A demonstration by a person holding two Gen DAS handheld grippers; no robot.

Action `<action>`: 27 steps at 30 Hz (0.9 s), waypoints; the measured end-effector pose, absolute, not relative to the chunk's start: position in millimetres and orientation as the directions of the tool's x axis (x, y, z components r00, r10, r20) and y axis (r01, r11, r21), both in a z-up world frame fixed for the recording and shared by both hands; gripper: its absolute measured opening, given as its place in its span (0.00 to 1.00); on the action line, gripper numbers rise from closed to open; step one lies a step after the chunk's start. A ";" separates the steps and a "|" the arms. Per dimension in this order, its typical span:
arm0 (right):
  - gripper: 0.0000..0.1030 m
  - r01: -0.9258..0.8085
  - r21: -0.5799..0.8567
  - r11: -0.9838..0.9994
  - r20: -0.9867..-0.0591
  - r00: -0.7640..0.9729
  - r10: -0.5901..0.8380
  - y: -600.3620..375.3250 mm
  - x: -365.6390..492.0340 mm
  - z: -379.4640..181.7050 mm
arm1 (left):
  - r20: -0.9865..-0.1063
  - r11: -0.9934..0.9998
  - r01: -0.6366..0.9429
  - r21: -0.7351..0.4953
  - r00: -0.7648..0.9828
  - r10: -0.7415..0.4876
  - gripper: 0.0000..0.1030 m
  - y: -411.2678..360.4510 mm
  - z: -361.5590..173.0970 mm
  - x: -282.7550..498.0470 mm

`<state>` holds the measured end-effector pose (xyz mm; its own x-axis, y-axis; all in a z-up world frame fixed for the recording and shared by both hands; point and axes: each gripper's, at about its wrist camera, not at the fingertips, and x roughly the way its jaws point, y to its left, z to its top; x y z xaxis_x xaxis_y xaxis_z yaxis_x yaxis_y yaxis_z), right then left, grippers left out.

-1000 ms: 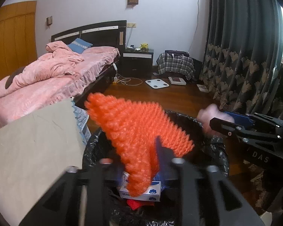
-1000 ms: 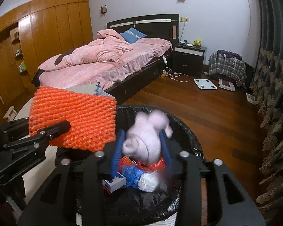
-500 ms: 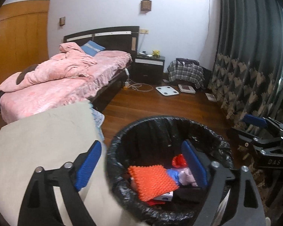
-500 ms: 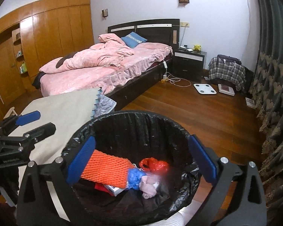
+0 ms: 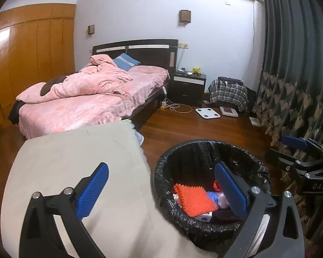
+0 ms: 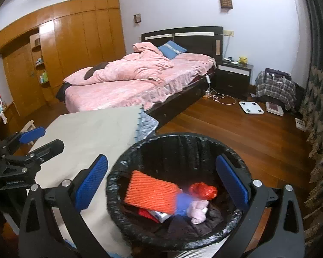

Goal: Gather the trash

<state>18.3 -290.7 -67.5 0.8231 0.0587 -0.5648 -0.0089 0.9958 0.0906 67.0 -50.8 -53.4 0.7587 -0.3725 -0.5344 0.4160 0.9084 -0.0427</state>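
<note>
A round bin with a black liner [image 5: 183,152] [image 6: 152,144] stands beside a grey-covered table [image 5: 75,161] [image 6: 92,129]. Inside lie an orange foam net [image 5: 193,200] [image 6: 150,191], a pale pink wad [image 6: 197,209], a red wrapper [image 6: 203,190], a blue bag and a small box. My left gripper [image 5: 161,189] is open and empty, above the table edge and the bin's left rim. My right gripper [image 6: 161,182] is open and empty, above the bin. Each gripper shows in the other's view, the right one [image 5: 299,150] and the left one [image 6: 34,142].
A bed with pink bedding [image 5: 86,99] stands behind the table. A dark nightstand [image 5: 188,86], a white scale [image 5: 207,113] and cables lie on the wooden floor beyond. Dark curtains [image 5: 290,75] hang at the right. A wooden wardrobe [image 6: 64,53] lines the left wall.
Both grippers opened and dropped the orange foam net and the pink wad into the bin. Both then rose and drew back; the left one shifted left over the table.
</note>
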 end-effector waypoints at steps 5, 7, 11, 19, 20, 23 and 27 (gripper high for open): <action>0.95 -0.019 0.078 0.997 -0.562 0.825 0.060 -276.4 12.5 -56.4 | -0.525 0.918 0.392 -0.051 0.772 -0.359 0.94 -41.1 -47.1 55.5; 0.95 -0.019 0.078 0.997 -0.557 0.828 0.060 -272.6 8.9 -51.6 | -0.519 0.922 0.384 -0.048 0.779 -0.352 0.94 -38.7 -43.8 51.7; 0.95 -0.011 0.082 0.997 -0.555 0.830 0.055 -271.0 5.8 -45.0 | -0.508 0.926 0.374 -0.043 0.790 -0.343 0.94 -35.2 -37.6 43.0; 0.95 -0.020 0.067 0.998 -0.548 0.835 0.053 -263.9 -0.4 -36.5 | -0.488 0.935 0.355 -0.031 0.811 -0.324 0.94 -30.6 -27.7 31.1; 0.95 -0.020 0.067 0.998 -0.547 0.836 0.053 -264.1 -0.2 -36.1 | -0.487 0.935 0.352 -0.031 0.812 -0.322 0.94 -30.7 -26.8 30.9; 0.95 -0.020 0.067 0.998 -0.546 0.836 0.054 -262.0 -0.6 -36.3 | -0.483 0.938 0.345 -0.034 0.816 -0.318 0.94 -28.8 -24.4 28.7; 0.95 -0.020 0.065 0.998 -0.546 0.836 0.053 -262.0 -0.5 -36.3 | -0.477 0.940 0.340 -0.033 0.821 -0.314 0.94 -27.2 -22.4 25.4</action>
